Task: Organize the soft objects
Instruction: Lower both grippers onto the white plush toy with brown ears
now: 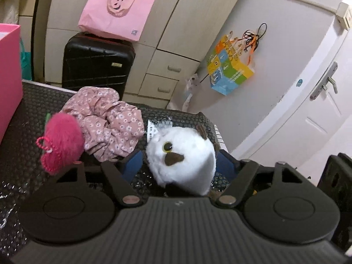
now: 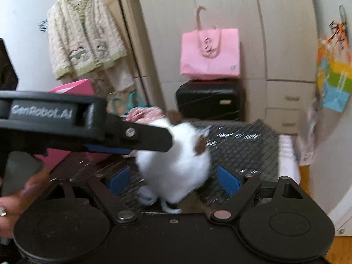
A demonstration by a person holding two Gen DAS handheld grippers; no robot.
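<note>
A white plush cat toy with brown ears and a brown nose patch sits on the black bubble-textured mat. My left gripper straddles it with its blue pads close to both sides and a thin gap on the left, so it is open. Seen blurred in the right wrist view, the toy sits between the wide-open blue pads of my right gripper, which do not touch it. One left gripper finger reaches in against the toy's left side. A pink floral fabric piece and a magenta pom-pom lie left of the toy.
A pink box stands at the mat's left edge. Behind the mat are a black suitcase with a pink paper bag on it, beige drawers and a white door. A person's hand holds the left gripper.
</note>
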